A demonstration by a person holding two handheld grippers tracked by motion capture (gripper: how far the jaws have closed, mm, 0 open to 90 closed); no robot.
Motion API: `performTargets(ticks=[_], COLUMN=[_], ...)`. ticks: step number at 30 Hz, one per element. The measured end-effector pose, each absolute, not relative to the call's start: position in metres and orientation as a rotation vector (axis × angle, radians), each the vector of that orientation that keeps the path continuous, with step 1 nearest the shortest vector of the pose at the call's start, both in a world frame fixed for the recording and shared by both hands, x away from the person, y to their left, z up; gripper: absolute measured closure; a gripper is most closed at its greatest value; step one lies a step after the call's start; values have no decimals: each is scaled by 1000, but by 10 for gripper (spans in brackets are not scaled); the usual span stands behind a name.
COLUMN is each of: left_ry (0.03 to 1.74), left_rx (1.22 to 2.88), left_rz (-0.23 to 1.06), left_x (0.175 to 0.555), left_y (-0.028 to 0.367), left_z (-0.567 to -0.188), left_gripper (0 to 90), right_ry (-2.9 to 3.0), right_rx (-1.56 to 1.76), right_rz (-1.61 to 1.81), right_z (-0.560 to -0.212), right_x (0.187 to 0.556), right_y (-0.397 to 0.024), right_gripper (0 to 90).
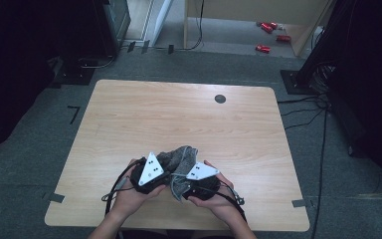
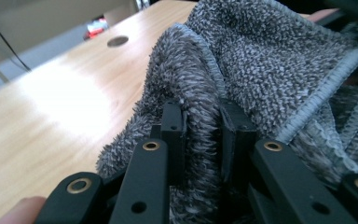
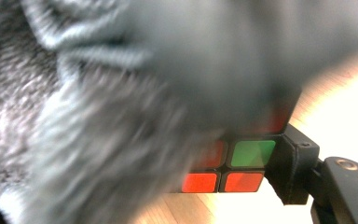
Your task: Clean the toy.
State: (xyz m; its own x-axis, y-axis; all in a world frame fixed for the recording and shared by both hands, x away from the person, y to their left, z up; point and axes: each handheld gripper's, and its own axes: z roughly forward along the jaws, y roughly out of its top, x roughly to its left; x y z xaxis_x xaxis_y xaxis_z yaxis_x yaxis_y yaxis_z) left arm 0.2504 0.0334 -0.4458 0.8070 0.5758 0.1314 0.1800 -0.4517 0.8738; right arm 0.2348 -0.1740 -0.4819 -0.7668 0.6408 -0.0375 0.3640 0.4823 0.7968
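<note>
A grey fluffy cloth (image 1: pixel 180 158) is bunched near the front edge of the wooden table (image 1: pixel 179 114), between the two hands. My left gripper (image 2: pixel 204 126) is shut on a fold of the cloth (image 2: pixel 270 60), with the pile squeezed between its black fingers (image 2: pixel 172 126). In the high view the left gripper (image 1: pixel 165 175) and the right gripper (image 1: pixel 185 182) meet under the cloth. My right gripper (image 3: pixel 221 165) is shut on a puzzle cube (image 3: pixel 242 163) with red and green stickers. Blurred cloth (image 3: pixel 98 116) drapes over most of the cube and hides the far jaw.
A round dark grommet hole (image 1: pixel 220 98) sits near the table's far edge. Bare tabletop stretches beyond and beside the hands. On the floor behind lie red objects (image 1: pixel 268 30) and cables (image 1: pixel 303 112). Dark equipment stands at both sides.
</note>
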Motion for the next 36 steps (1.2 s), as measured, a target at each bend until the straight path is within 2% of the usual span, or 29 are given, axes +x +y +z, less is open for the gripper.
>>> performTargets(ticks=[6, 11, 12, 16, 19, 24, 28, 36], left_ry=[650, 487, 457, 554, 600, 544, 472, 425], left_rx=[2019, 1987, 2015, 2066, 2051, 2042, 2096, 2073], left_rz=[514, 488, 571, 615, 601, 621, 739, 697], left_x=[260, 242, 236, 246, 250, 240, 229, 226], left_y=[53, 38, 27, 33, 42, 32, 19, 17], left_z=[-446, -437, -438, -445, -444, -440, -443, -439], left_gripper=[766, 753, 750, 747, 748, 742, 744, 741], right_ry=[2375, 2372, 2371, 2379, 2380, 2378, 2383, 2389], right_rx=[856, 863, 861, 857, 849, 838, 837, 828], right_rz=[1225, 1234, 1227, 1163, 1182, 1195, 1137, 1154], right_z=[-477, -477, -478, -481, -480, -478, -482, -481], right_x=[236, 237, 237, 237, 235, 235, 233, 232], right_y=[-180, -180, -180, -178, -178, -176, -173, -169], right_gripper=[345, 345, 345, 345, 345, 345, 345, 345])
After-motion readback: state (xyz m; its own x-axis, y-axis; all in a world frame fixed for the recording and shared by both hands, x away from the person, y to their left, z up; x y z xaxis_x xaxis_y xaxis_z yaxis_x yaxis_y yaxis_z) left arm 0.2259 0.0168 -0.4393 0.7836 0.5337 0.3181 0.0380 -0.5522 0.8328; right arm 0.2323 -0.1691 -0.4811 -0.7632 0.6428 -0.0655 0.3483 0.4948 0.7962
